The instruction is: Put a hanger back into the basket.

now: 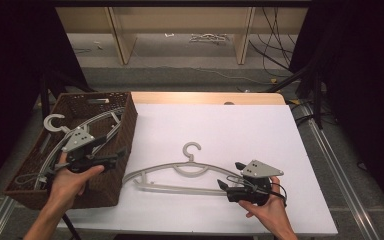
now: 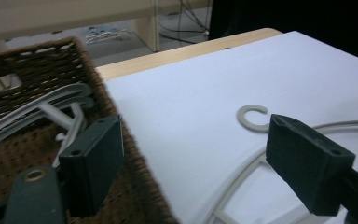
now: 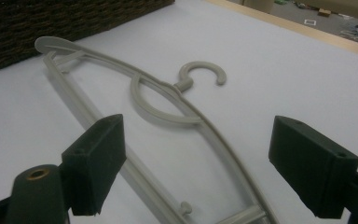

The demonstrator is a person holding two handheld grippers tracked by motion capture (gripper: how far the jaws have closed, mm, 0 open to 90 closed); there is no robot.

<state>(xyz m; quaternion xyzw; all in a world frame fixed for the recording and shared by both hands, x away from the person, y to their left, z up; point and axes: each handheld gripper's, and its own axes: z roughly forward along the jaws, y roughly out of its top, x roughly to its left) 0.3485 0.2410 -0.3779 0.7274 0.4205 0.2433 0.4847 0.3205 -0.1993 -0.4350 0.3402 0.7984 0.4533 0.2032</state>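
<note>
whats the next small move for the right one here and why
Probably ease the right hand-held gripper forward and close on the hanger. Its jaws stand open with the hanger's end between them, not yet pinched, and the hanger lies flat on the white table beside the basket, which already holds other hangers.

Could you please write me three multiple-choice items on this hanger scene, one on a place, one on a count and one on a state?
1. Where does the basket stand?
A. at the table's left edge
B. at the table's right edge
C. on the floor

2. How many hangers lie on the white sheet?
A. none
B. one
C. three

3. How do the right gripper's jaws stand?
A. shut on the hook
B. shut on nothing
C. open

Answers:
1. A, in the high view it sits left of the sheet.
2. B, a single grey hanger lies there; the others are in the basket.
3. C, the pads stand wide apart, either side of the hanger's arm.
</note>
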